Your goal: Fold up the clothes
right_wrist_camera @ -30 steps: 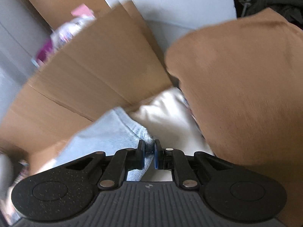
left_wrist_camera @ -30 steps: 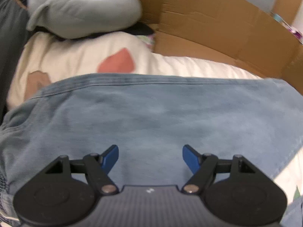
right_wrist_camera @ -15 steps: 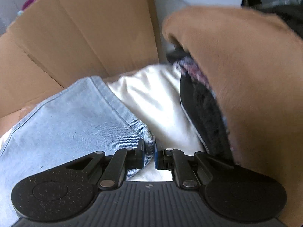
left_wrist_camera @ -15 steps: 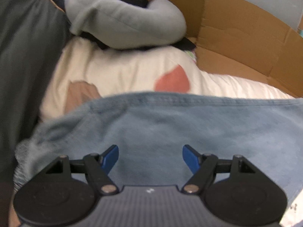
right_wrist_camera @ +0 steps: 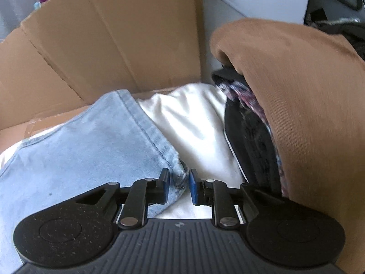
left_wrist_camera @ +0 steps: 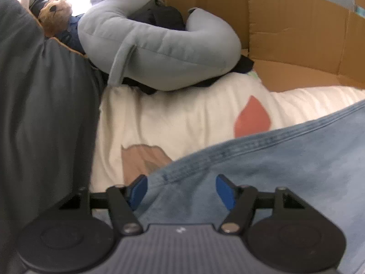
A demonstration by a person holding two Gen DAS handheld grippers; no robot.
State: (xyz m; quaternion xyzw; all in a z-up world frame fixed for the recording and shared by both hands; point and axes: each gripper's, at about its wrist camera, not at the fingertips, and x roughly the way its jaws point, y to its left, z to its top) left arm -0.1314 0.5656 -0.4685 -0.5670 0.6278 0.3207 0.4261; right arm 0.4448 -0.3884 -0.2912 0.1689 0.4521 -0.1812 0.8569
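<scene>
A light blue denim garment (left_wrist_camera: 273,182) lies spread over white bedding (left_wrist_camera: 182,118) that bears a red and a tan patch. My left gripper (left_wrist_camera: 180,191) hangs over the denim's stitched corner. Its jaws are closing, with the hem between them, and the blue pads (left_wrist_camera: 138,190) stand clear of the cloth. In the right wrist view the denim (right_wrist_camera: 79,155) ends in a folded corner lying between the jaws of my right gripper (right_wrist_camera: 179,188). Those jaws are opening, and a small gap shows beside the cloth.
A grey U-shaped pillow (left_wrist_camera: 159,52) and a plush toy (left_wrist_camera: 56,11) lie at the far left. Cardboard walls (left_wrist_camera: 296,34) (right_wrist_camera: 102,34) stand behind the bedding. Dark grey fabric (left_wrist_camera: 34,114) fills the left side. A brown garment (right_wrist_camera: 296,102) covers dark clothes (right_wrist_camera: 251,141) on the right.
The left gripper slid left along the denim to its corner and its jaws narrowed. The right gripper's jaws, pinched on the denim hem before, have parted.
</scene>
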